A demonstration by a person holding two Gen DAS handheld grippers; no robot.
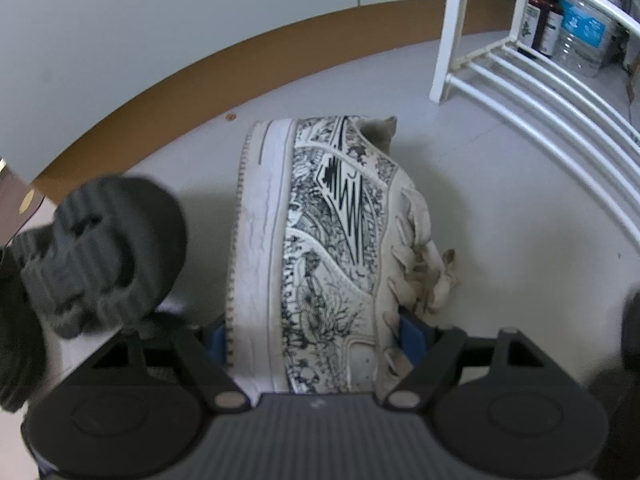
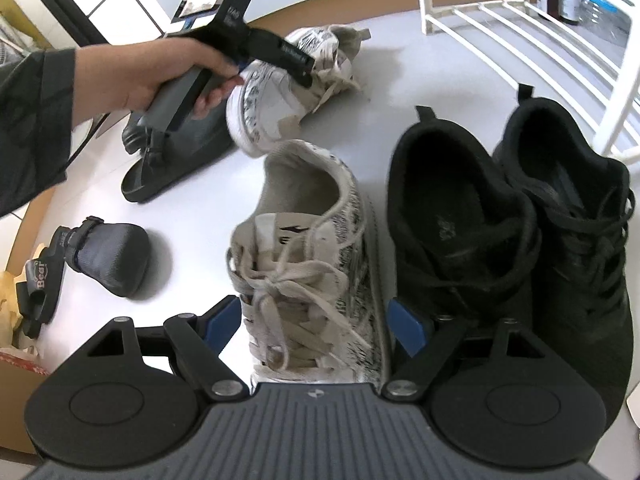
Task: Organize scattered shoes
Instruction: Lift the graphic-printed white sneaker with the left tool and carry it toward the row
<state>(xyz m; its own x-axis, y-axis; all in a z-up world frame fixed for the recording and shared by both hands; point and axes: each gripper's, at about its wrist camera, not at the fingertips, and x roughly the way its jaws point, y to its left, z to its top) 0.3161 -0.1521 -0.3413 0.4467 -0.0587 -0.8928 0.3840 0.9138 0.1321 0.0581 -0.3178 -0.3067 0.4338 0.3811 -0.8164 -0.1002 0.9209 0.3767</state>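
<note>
Pale grey floor, white rack [image 2: 532,28] behind. Left gripper [image 1: 316,340] jaws pinching printed sneaker [image 1: 320,240], carried sideways toward rack. Right gripper [image 2: 316,320] jaws pinching matching sneaker [image 2: 312,248], beside black pair [image 2: 516,216] near rack, so pairs sit together.

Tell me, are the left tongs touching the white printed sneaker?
Touching. In the left wrist view, the left tongs press their blue pads against both sides of the white printed sneaker, sole and laces.
</note>
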